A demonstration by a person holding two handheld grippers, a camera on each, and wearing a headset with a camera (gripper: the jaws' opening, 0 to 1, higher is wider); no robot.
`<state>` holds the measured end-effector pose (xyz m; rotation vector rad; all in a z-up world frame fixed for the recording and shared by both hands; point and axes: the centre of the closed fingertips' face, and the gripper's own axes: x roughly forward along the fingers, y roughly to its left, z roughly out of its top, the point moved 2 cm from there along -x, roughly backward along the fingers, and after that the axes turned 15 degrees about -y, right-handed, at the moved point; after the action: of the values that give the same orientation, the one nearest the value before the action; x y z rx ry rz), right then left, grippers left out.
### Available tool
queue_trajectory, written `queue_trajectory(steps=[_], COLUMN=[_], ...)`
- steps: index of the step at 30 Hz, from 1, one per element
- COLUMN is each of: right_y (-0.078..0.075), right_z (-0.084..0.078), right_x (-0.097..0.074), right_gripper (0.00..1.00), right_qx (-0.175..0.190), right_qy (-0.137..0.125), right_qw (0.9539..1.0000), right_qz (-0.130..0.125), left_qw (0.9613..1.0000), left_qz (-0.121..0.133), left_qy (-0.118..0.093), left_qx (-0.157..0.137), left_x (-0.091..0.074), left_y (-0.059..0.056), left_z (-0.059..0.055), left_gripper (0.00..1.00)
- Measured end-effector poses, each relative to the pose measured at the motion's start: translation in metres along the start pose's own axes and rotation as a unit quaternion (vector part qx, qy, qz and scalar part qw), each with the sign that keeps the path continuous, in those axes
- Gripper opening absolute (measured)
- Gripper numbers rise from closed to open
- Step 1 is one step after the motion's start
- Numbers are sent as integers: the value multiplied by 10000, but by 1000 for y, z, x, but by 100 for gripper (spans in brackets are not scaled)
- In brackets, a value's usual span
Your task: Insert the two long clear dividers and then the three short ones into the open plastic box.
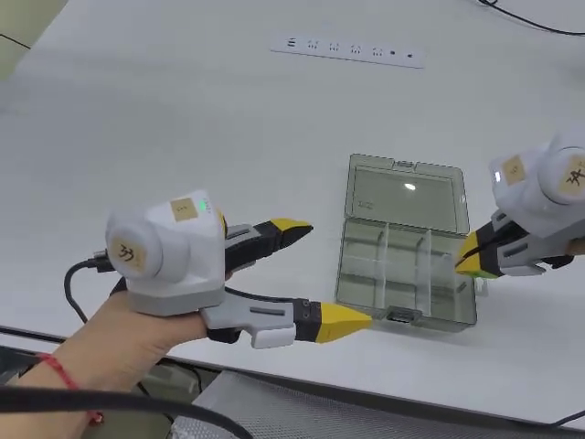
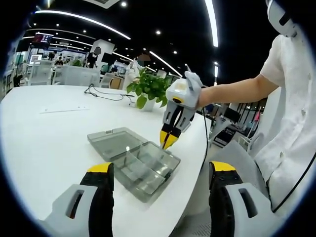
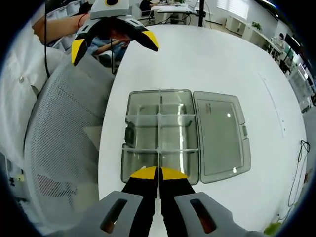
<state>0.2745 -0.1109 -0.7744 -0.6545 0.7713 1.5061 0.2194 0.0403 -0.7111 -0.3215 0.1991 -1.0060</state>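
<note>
We see the open plastic box (image 1: 353,274) sitting on the white desk (image 1: 183,119), close to the desk's near edge. Its lid (image 1: 407,190) is folded flat toward the far edge. Inside the tray stand clear dividers (image 3: 143,116). From the right gripper view we count one running down the middle, away from the jaws, and two crossing it, which splits the tray into compartments.

The right gripper (image 1: 471,259) is at the box's right-hand end with its yellow tips pressed together right at the tray's rim. In its own view the tips line up with the middle divider. We cannot tell whether they pinch its end or just sit closed against it.

The left gripper (image 1: 318,274) is held in a hand (image 1: 119,338) over the near edge of the desk, beside the box's left end and apart from it. Its jaws are spread wide with nothing between them. In the left gripper view the box lies ahead between the two jaws.

A white power strip (image 1: 347,48) lies toward the far edge of the desk, well apart from the box.
</note>
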Motion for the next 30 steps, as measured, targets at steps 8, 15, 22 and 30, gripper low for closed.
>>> queue_trajectory(steps=[8,15,22,30], right_y=[2,4,7,5], right_z=[-2,-6,-8,-10], right_x=[7,14,21,21], right_gripper=[2,2,2,2], right_qx=[-92,-123,-136,-167], right_qy=[-65,-130,-104,-144], right_qw=[9999,9998,9998,9996], right_qz=[-20,-81,-117,-156], left_qw=[10000,10000,10000,10000], left_qz=[18,26,27,21], left_qy=[-31,9,13,18], left_qx=[0,7,2,2], left_x=[0,0,1,2], left_y=[1,1,1,0], left_z=[1,-1,-1,0], left_gripper=[79,80,79,79])
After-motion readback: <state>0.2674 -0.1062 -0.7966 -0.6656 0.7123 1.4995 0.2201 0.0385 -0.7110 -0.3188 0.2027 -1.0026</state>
